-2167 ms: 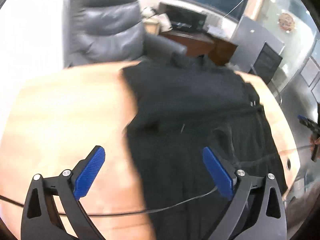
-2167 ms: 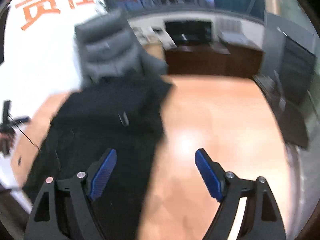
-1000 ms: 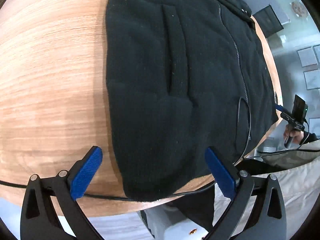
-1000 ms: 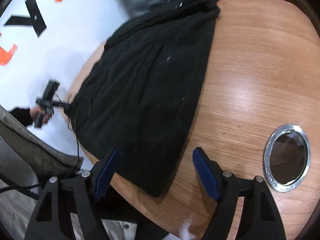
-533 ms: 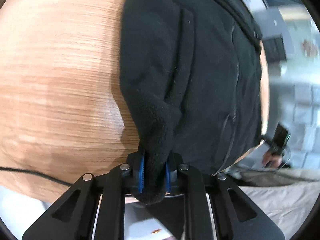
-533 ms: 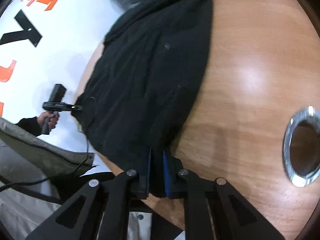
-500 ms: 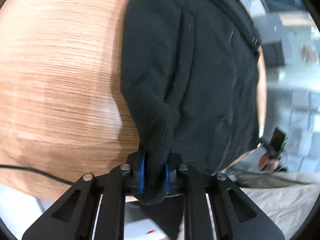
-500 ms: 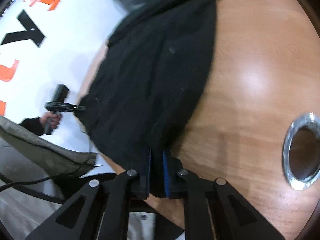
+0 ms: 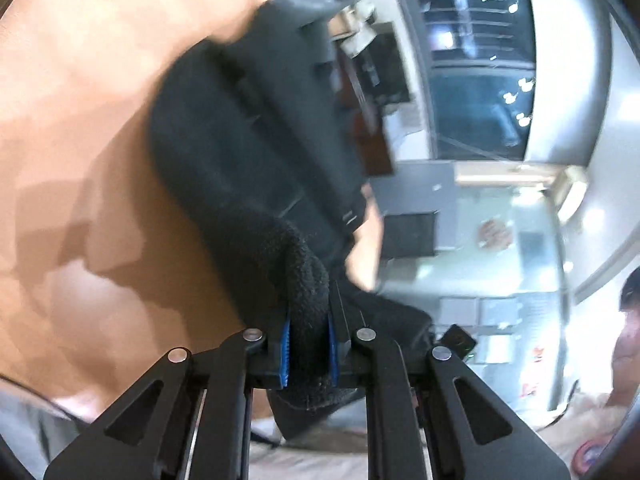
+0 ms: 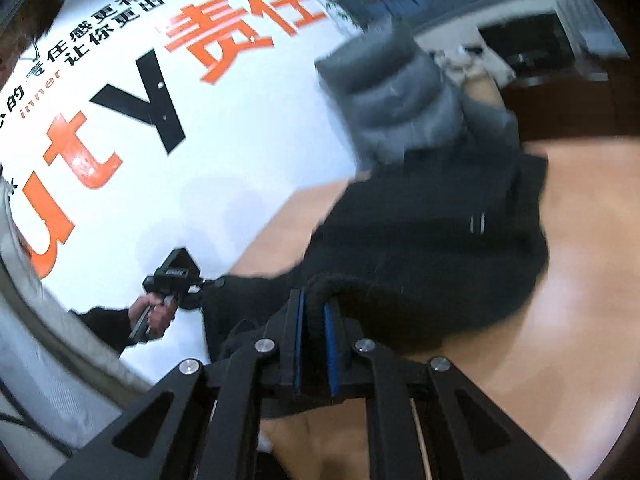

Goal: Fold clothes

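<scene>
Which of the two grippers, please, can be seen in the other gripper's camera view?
The left gripper: the right wrist view shows it in a hand, clamping the black fleece jacket. The right gripper cannot be made out in the left view.

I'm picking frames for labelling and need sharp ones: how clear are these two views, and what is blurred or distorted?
Left wrist view: the table and room are smeared, while the left gripper and the black fleece jacket in its pads stay sharp. Right wrist view: the grey chair is blurred, the right gripper is crisp, and the fisheye bends the wall lettering.
</scene>
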A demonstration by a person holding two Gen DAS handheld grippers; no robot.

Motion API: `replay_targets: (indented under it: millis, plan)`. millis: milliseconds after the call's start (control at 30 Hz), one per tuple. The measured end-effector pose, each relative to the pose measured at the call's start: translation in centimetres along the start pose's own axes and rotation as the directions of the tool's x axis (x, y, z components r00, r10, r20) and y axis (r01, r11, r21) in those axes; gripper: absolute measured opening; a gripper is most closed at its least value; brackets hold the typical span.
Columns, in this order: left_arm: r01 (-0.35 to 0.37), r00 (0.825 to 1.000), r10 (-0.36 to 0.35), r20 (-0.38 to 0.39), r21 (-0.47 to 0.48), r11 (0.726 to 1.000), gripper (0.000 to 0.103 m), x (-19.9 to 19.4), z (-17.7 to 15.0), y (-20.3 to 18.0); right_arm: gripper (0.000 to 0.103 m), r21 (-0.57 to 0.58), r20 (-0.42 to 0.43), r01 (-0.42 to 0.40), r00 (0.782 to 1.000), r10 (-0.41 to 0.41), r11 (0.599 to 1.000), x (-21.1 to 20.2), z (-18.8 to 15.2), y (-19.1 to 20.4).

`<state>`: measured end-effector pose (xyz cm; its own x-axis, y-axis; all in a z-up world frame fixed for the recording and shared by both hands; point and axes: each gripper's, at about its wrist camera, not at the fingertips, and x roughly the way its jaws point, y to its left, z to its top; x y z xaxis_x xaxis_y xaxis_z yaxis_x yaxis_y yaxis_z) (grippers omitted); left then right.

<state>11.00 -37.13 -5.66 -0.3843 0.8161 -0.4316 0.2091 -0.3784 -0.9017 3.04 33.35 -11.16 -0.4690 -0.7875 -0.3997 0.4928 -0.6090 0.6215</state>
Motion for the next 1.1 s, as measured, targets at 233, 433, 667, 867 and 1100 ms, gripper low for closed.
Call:
replay_targets:
  millis: [233, 433, 667, 867, 1100]
  plan:
    - [0.123, 0.991, -0.124, 0.049, 0.030, 0.992, 0.012, 3.9, 8.3, -4.7, 0.010, -0.017, 0.121, 0.095, 0.988, -0.092, 0.995, 4.6, 9.3, -3.7]
    - [0.077, 0.994, -0.086, 0.069, 0.126, 0.989, 0.013, 19.1, 19.2, -4.5, 0.010, 0.045, 0.170, 0.207, 0.962, -0.212, 0.977, 8.8, 15.3, -11.6]
    - [-0.079, 0.995, 0.074, 0.064, 0.081, 0.994, 0.013, 30.3, 26.6, 3.6, 0.013, 0.203, 0.021, 0.352, 0.932, -0.363, 0.914, 14.1, 15.2, -23.8]
    - [-0.113, 0.994, 0.110, 0.027, 0.101, 0.988, 0.019, 32.6, 27.9, 5.1, 0.091, 0.303, 0.097, 0.419, 0.880, -0.466, 0.856, 12.5, 13.8, -26.7]
    - [-0.218, 0.972, 0.146, 0.186, 0.464, 0.859, 0.096, 25.3, 26.1, 0.2, 0.096, -0.014, 0.188, 0.405, 0.899, -0.395, 0.914, 9.8, 14.0, -18.4]
